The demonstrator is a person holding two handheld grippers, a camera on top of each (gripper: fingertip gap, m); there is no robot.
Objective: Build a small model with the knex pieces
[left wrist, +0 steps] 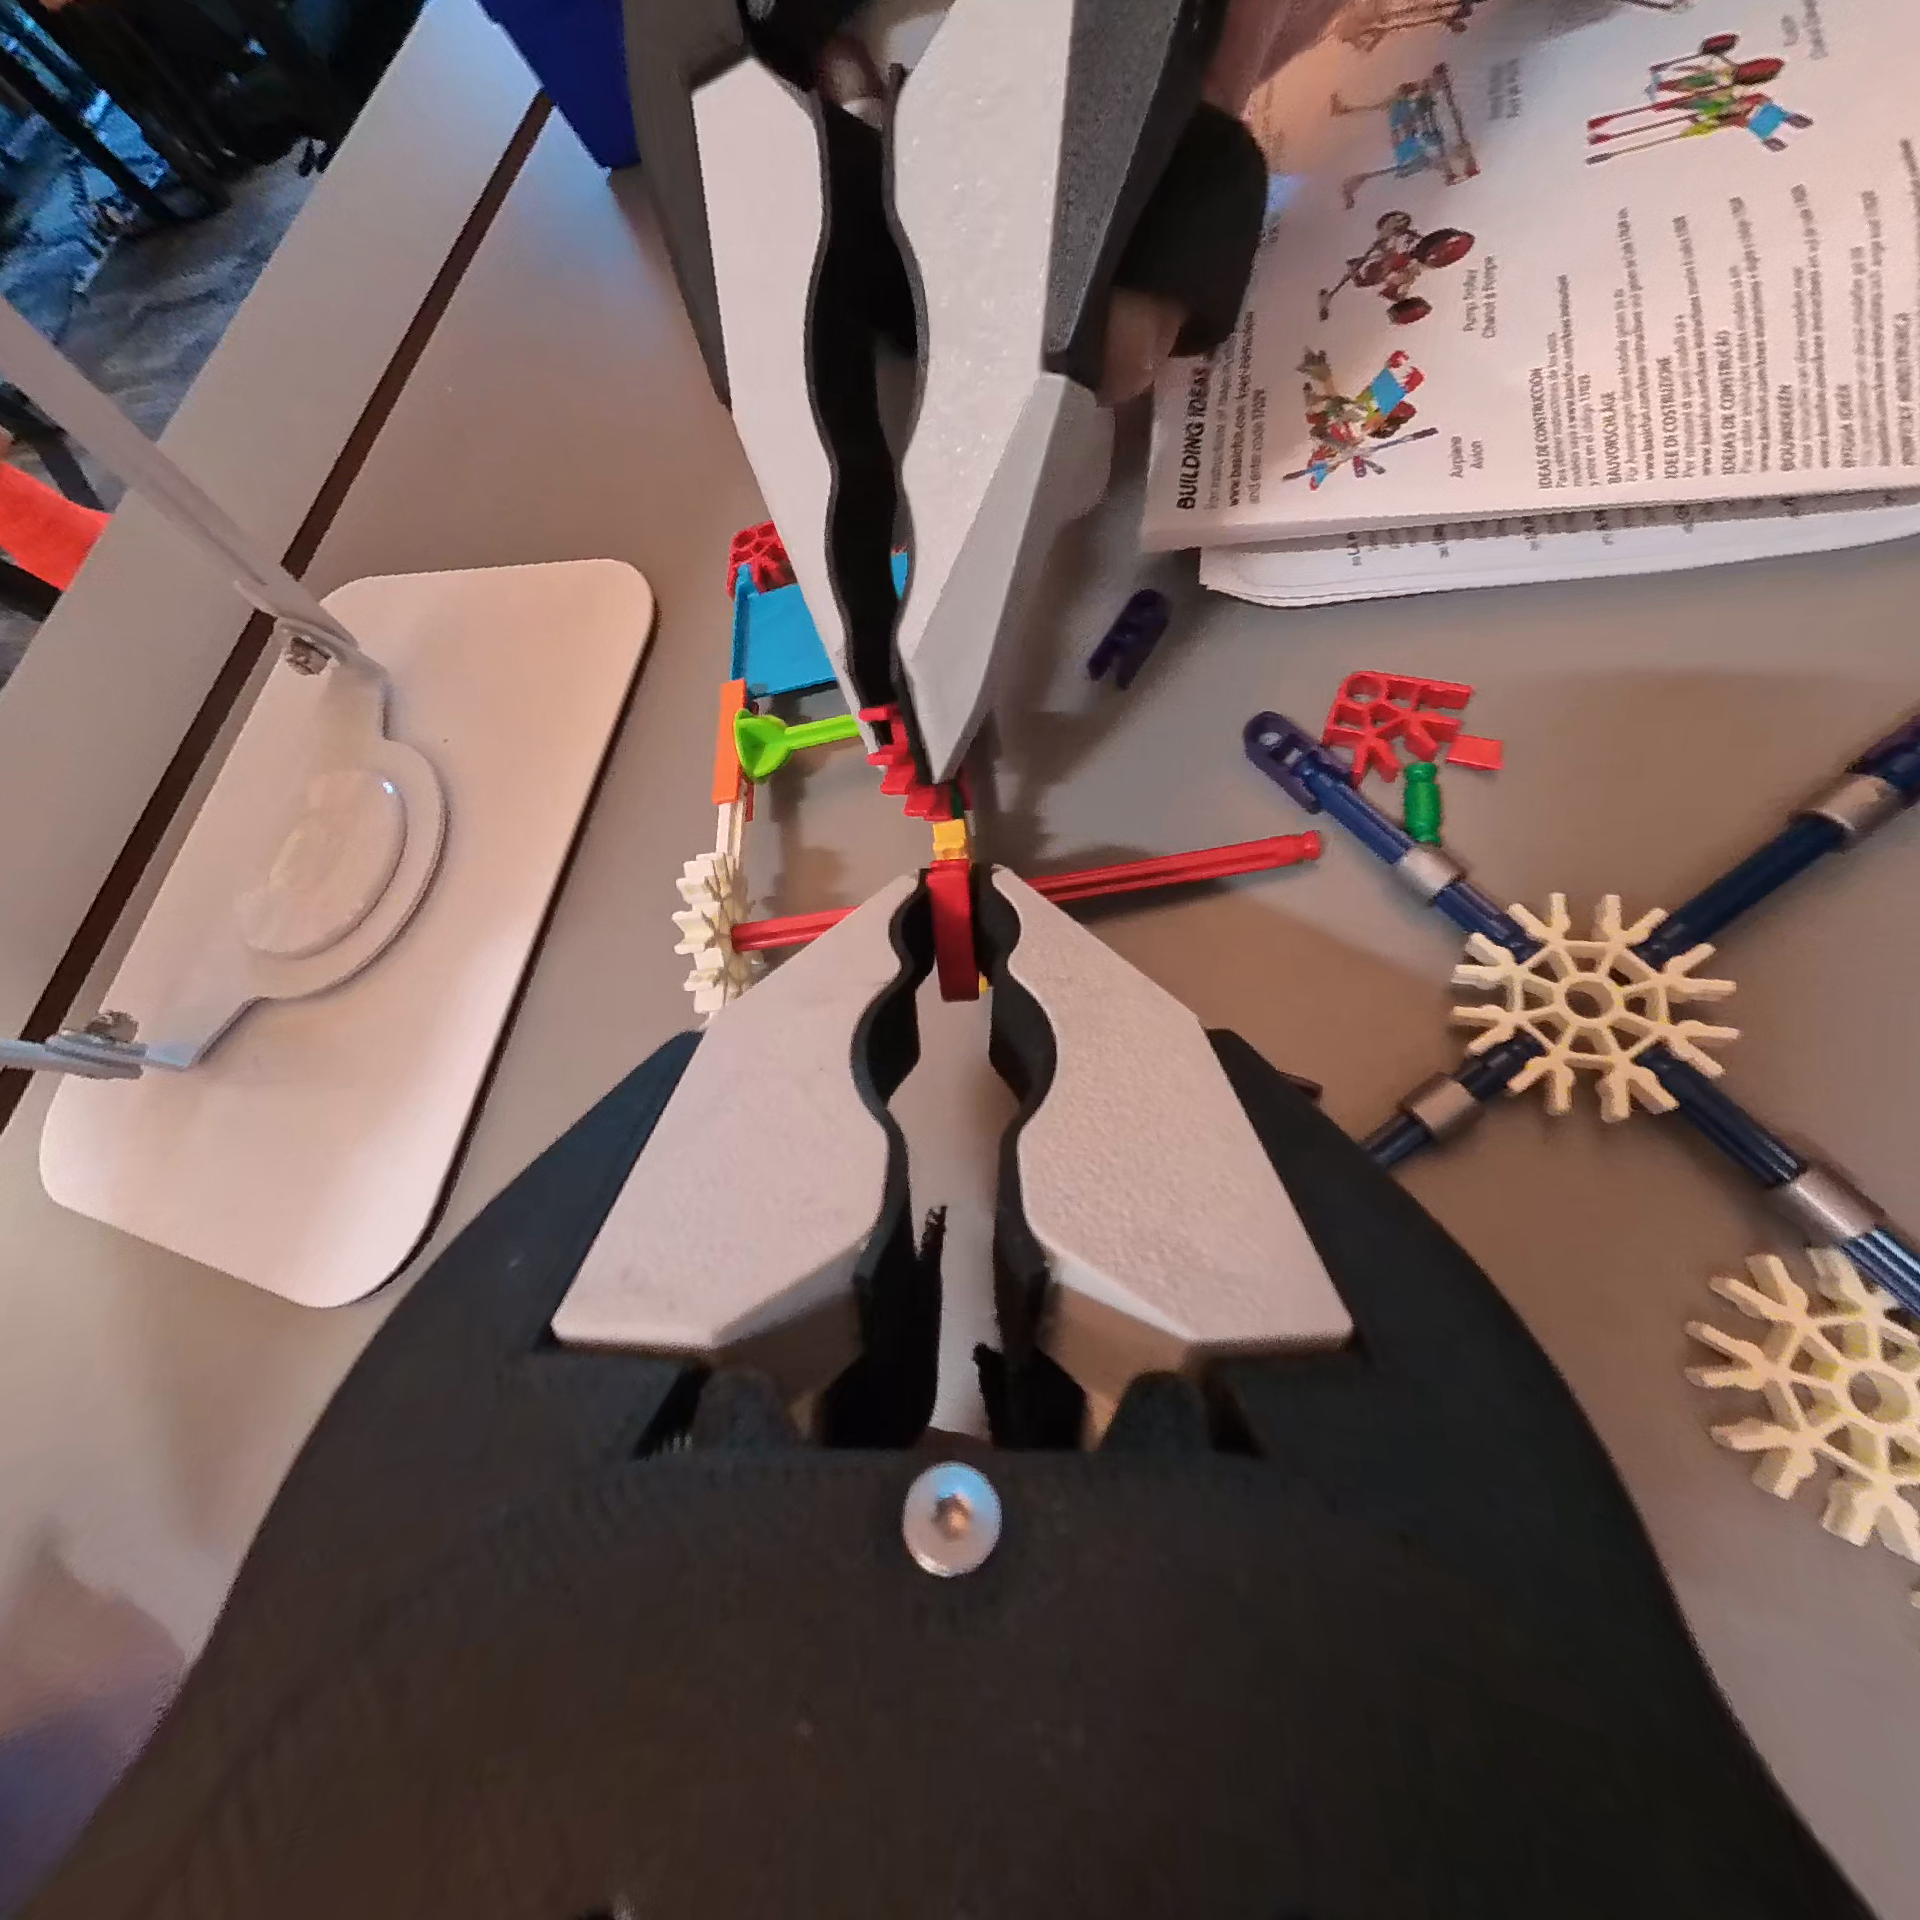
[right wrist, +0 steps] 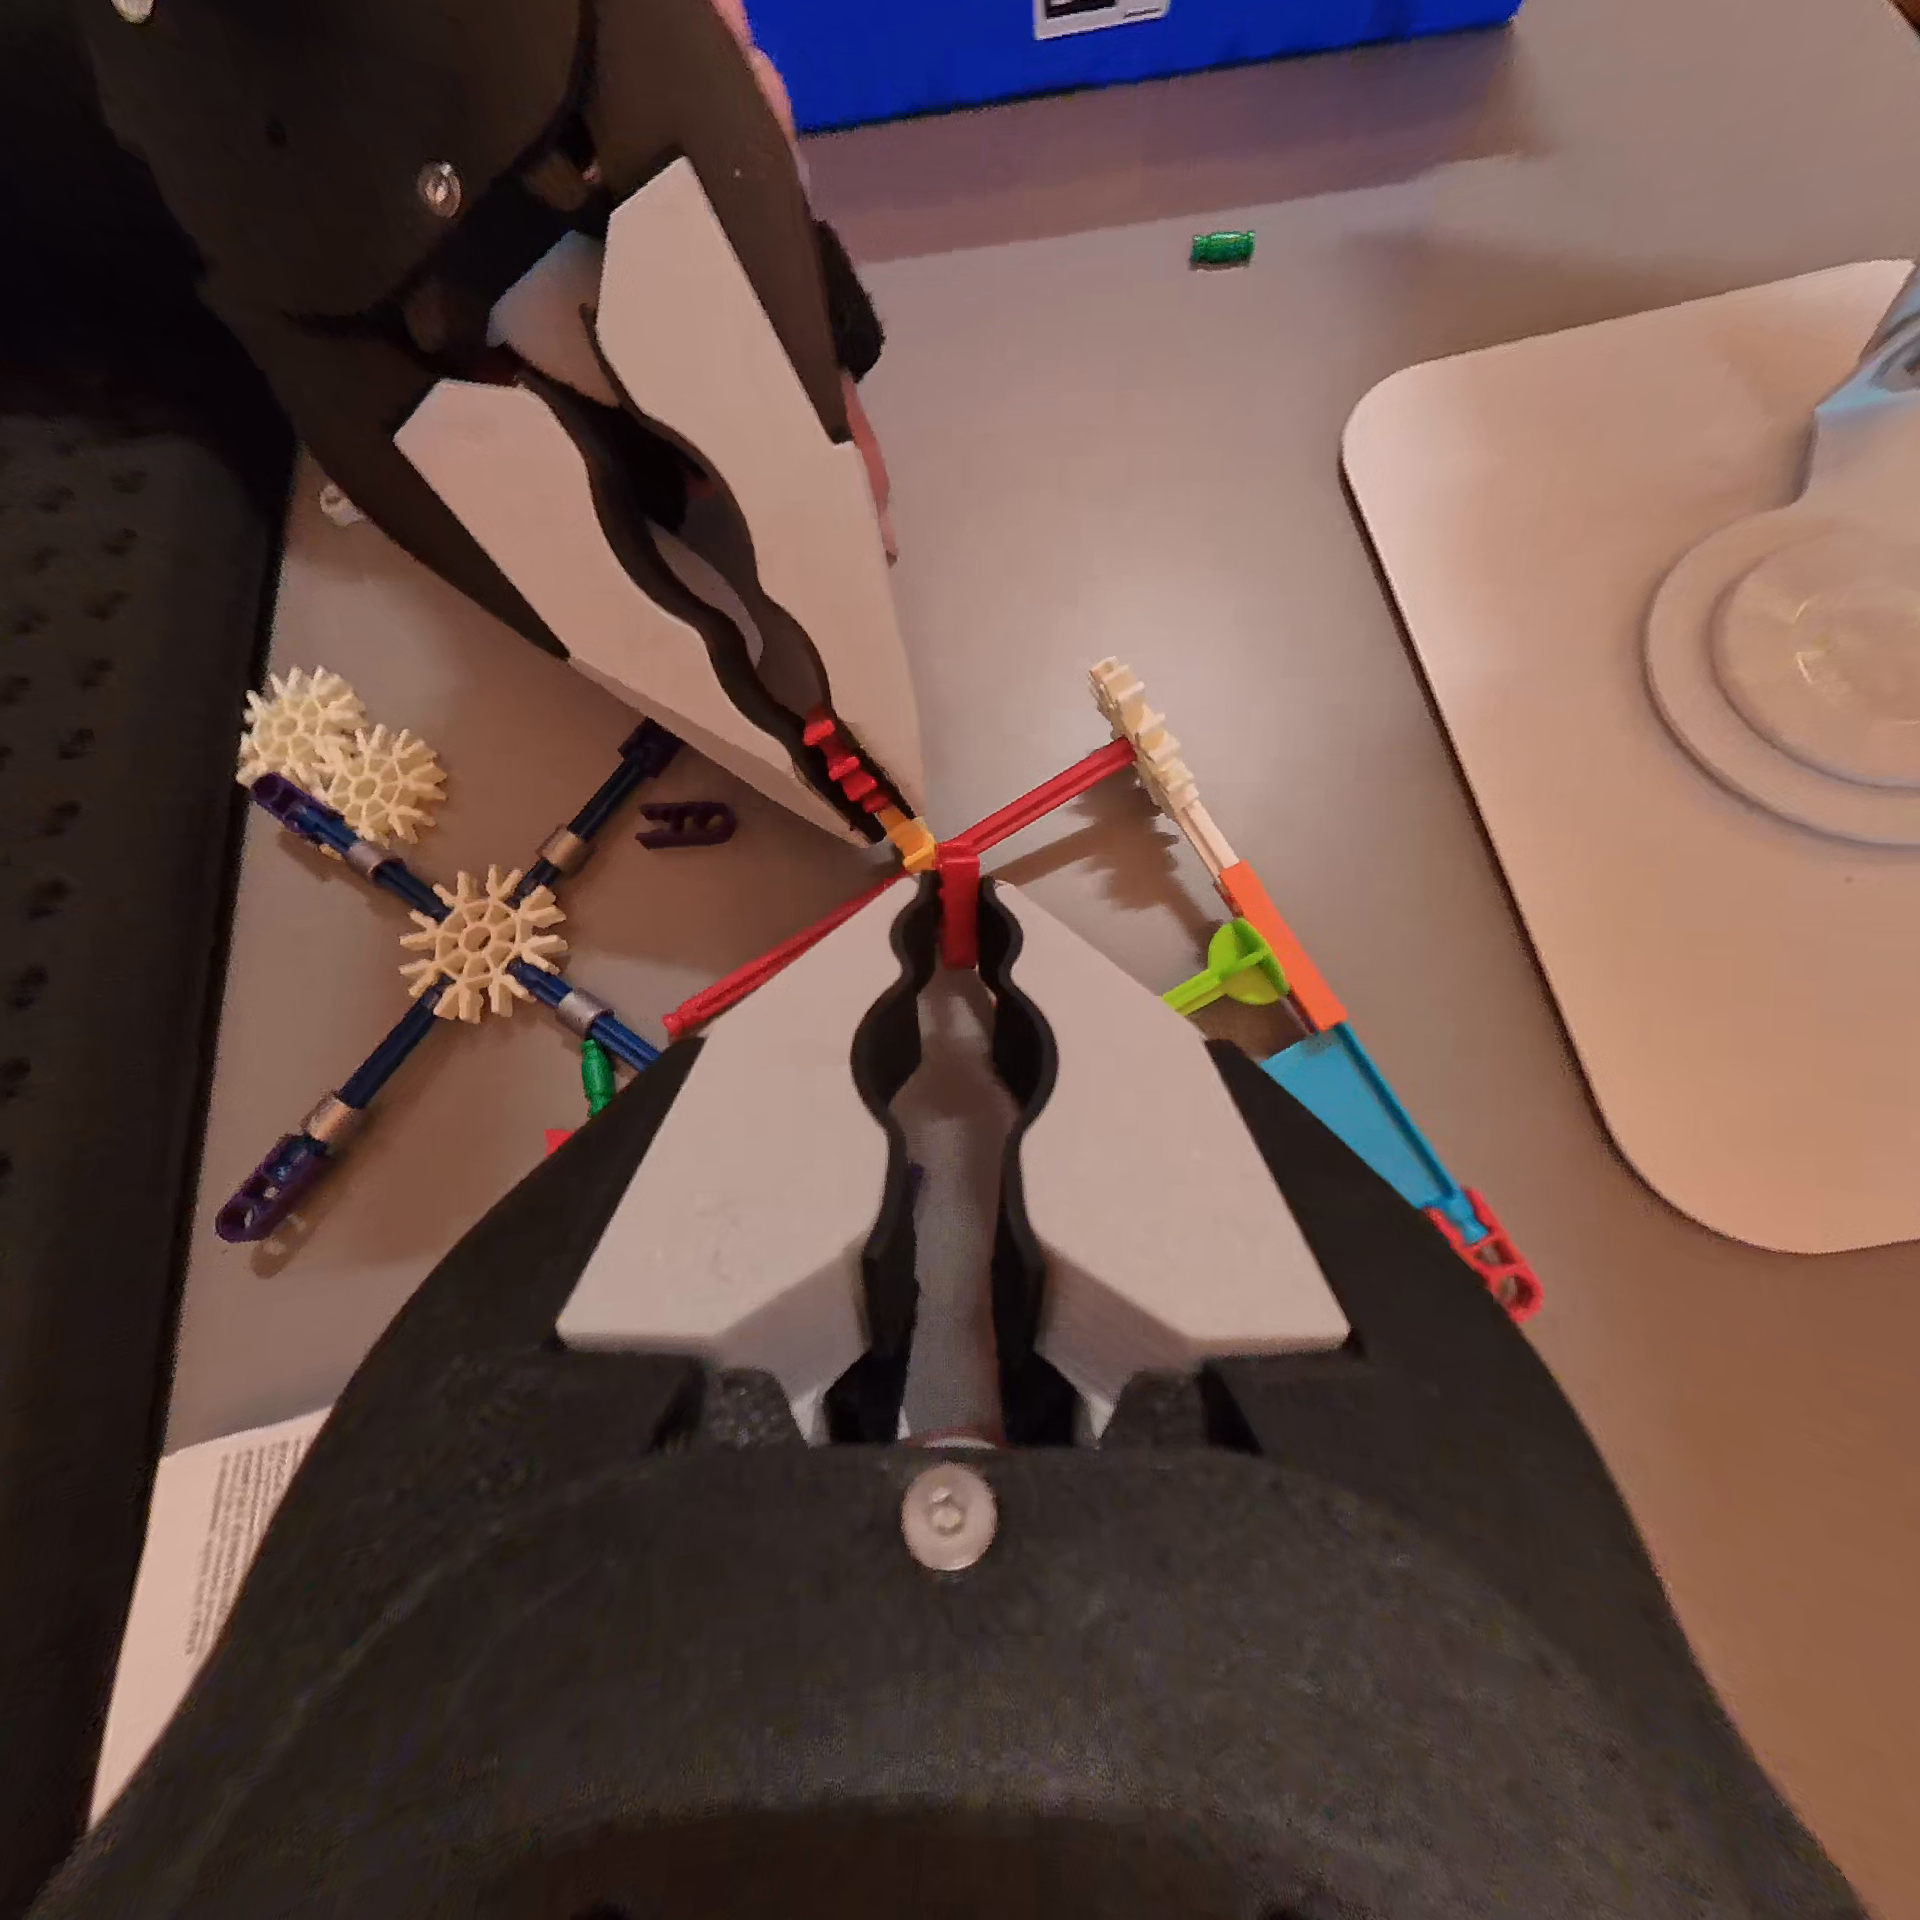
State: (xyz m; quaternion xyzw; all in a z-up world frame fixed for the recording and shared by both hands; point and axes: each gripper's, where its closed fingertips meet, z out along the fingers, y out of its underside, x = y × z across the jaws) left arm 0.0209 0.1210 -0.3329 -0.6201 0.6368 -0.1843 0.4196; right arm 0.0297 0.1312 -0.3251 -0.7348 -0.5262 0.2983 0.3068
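A small toy-rod frame lies on the grey table: red rod (left wrist: 1174, 862) (right wrist: 790, 956), cream gear (left wrist: 712, 925) (right wrist: 1143, 738), green piece (left wrist: 769, 743) (right wrist: 1236, 961), blue panel (left wrist: 779, 644) (right wrist: 1340, 1101). My left gripper (left wrist: 951, 888) is shut on a red connector (left wrist: 956, 940) at the rod. My right gripper (left wrist: 914, 764) comes from above, shut on a second red toothed connector (left wrist: 891, 758). A short yellow piece (left wrist: 948, 836) links the two. In the right wrist view my right gripper (right wrist: 956, 883) pinches a red connector (right wrist: 958, 920), and the left gripper (right wrist: 883, 821) meets it tip to tip.
A white base plate (left wrist: 520, 727) (right wrist: 1558, 831) with a stand lies beside the frame. A cross of blue rods with a cream snowflake hub (left wrist: 1590, 1003) (right wrist: 480, 940), a purple clip (left wrist: 1127, 634) (right wrist: 691, 824), a loose red connector (left wrist: 1392, 717), a booklet (left wrist: 1558, 312) and a blue box (right wrist: 1039, 52) surround it. The grippers are tip to tip, or close to it.
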